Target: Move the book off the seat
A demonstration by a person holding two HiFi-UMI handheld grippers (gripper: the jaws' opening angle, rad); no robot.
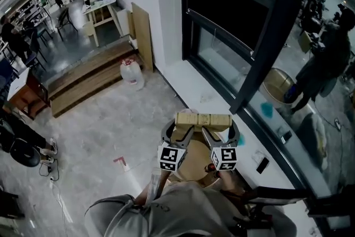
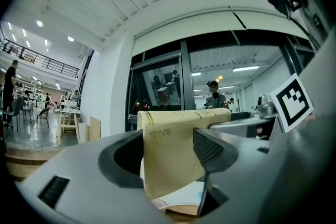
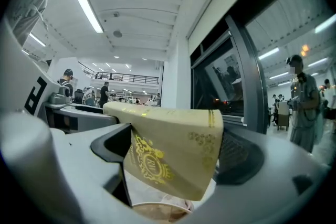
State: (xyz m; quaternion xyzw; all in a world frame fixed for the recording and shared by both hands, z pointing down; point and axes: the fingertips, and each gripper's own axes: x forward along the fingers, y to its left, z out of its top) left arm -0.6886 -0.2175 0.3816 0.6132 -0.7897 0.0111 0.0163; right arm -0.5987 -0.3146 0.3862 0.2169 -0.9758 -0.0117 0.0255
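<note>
The tan book (image 1: 203,120), its cover stamped in gilt, hangs level over the far edge of the round wooden seat (image 1: 191,168), on the window side. The left tongs (image 1: 177,131) pinch one end of it and the right tongs (image 1: 222,131) pinch the other. A water jug (image 1: 131,73) stands on the floor well beyond the seat.

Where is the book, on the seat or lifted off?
Lifted, apparently: left tool and right tool clamp the book, held above the wooden seat.
</note>
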